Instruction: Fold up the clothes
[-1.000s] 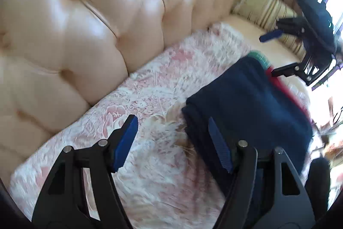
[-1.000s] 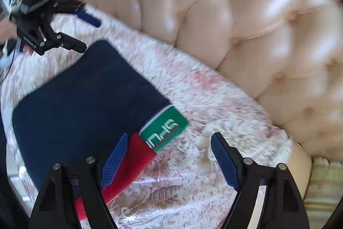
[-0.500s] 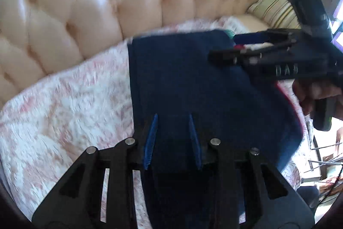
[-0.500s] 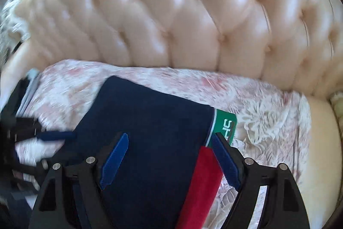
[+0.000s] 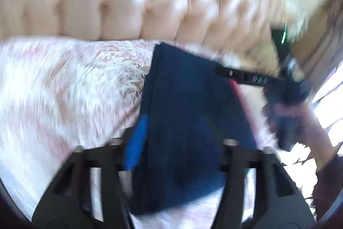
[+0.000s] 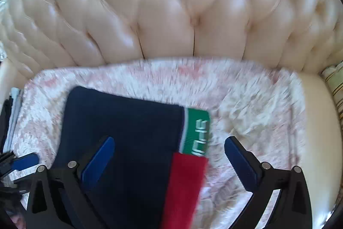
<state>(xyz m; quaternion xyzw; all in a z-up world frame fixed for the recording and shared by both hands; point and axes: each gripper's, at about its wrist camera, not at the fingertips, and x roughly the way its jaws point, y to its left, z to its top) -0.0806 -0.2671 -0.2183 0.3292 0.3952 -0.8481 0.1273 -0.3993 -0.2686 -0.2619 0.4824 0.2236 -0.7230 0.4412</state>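
Lying flat as a neat rectangle on the pink-and-white floral fleece blanket [image 6: 246, 100], the dark navy knit garment [image 6: 128, 132] sits just in front of the tufted cream leather sofa back [image 6: 171, 14]. A green printed band [image 6: 198, 130] and a red strip [image 6: 184, 190] peek out at the garment's right edge.

The left claw [image 5: 178, 143] is spread wide over the garment's near end, gripping nothing. The right claw [image 6: 169, 156] also stands apart, hovering above the garment's right side.

The cloth looks soft, light and thick, likely to sag and slide open if lifted by one layer. Judging by that, any hold is best taken at a doubled edge or corner, pinching all layers together.
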